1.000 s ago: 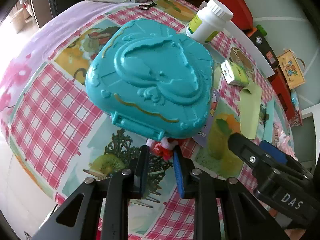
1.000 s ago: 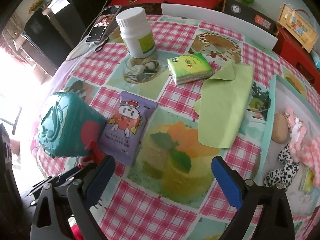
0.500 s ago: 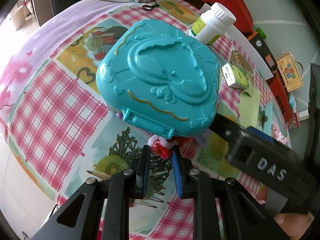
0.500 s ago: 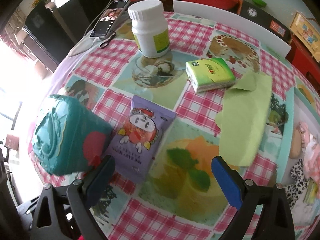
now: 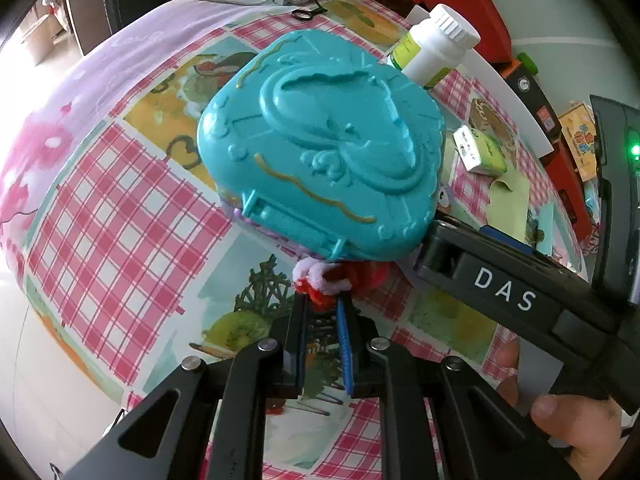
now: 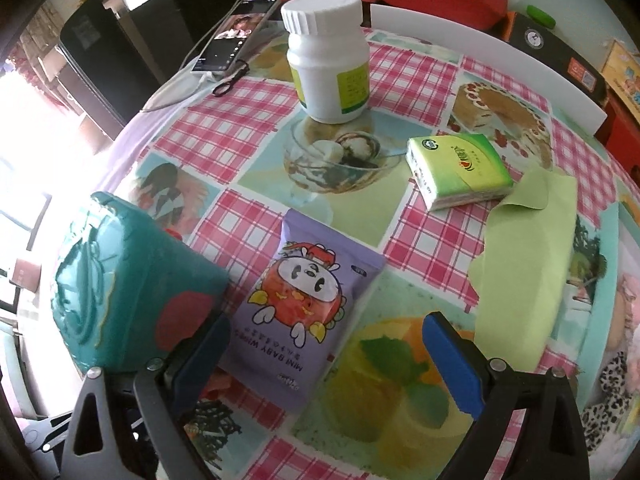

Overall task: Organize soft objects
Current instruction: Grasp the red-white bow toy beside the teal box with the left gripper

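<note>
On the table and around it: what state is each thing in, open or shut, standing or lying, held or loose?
Left tongs: shut on red-and-white fuzzy toy.
Right tongs: open, empty, over the purple wipes pack.
Teal case: closed, lying on the toy.
White bottle: upright, capped.
Tissue pack: lying flat.
Green cloth: lying loose, one corner folded.
Phone: screen lit.

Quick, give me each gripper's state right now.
Left gripper: just closed, shut on the red and white fuzzy toy.
Right gripper: open, holding nothing, jaws straddling the purple wipes pack.
</note>
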{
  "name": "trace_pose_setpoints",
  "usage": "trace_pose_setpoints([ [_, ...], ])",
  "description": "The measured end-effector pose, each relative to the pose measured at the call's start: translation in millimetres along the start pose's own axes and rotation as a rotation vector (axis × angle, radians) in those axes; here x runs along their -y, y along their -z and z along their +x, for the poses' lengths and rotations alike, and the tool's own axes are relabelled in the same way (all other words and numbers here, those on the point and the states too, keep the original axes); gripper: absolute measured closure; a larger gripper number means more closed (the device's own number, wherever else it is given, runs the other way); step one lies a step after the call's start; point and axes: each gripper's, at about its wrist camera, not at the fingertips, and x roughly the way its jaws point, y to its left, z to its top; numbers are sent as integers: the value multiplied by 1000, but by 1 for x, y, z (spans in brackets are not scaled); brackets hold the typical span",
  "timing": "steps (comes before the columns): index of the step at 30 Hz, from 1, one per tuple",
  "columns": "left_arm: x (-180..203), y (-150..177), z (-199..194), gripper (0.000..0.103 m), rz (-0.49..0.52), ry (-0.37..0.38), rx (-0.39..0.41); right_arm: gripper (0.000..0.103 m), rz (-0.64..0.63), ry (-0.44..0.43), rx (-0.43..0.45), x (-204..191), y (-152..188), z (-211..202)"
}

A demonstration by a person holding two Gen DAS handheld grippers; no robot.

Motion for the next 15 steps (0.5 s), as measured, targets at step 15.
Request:
trace_pose_setpoints([
  [15, 0, 0, 0, 89, 1, -3, -1, 5, 48, 87, -23, 25, 10, 2],
])
